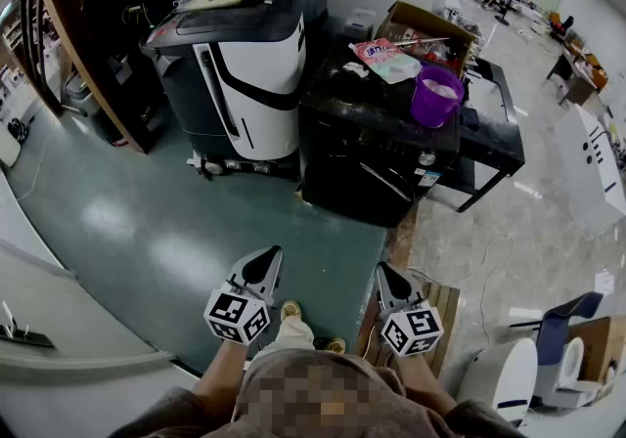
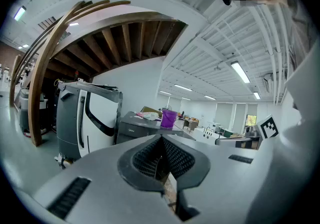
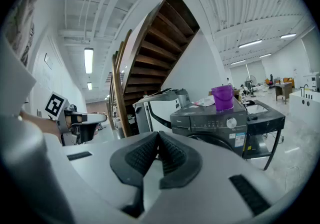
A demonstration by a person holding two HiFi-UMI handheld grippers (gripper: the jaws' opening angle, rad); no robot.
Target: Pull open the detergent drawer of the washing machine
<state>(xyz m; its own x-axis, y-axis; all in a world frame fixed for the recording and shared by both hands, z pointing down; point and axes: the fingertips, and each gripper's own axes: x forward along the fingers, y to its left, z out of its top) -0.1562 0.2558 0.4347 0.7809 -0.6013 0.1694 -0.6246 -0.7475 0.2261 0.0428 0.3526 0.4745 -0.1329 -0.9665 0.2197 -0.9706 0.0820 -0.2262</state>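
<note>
The left gripper (image 2: 161, 140) has its jaws pressed together with nothing between them. The right gripper (image 3: 158, 135) is the same, jaws closed tip to tip and empty. Both are held low, side by side and apart from each other. The dark washing machine (image 3: 215, 118) stands well ahead of both sets of jaws, beyond the tips and off to their right, untouched. Its detergent drawer (image 3: 186, 118) sits at the top left of the machine's front and looks flush with the panel. A purple bucket (image 3: 222, 98) stands on top of the machine, above and beyond the jaws.
</note>
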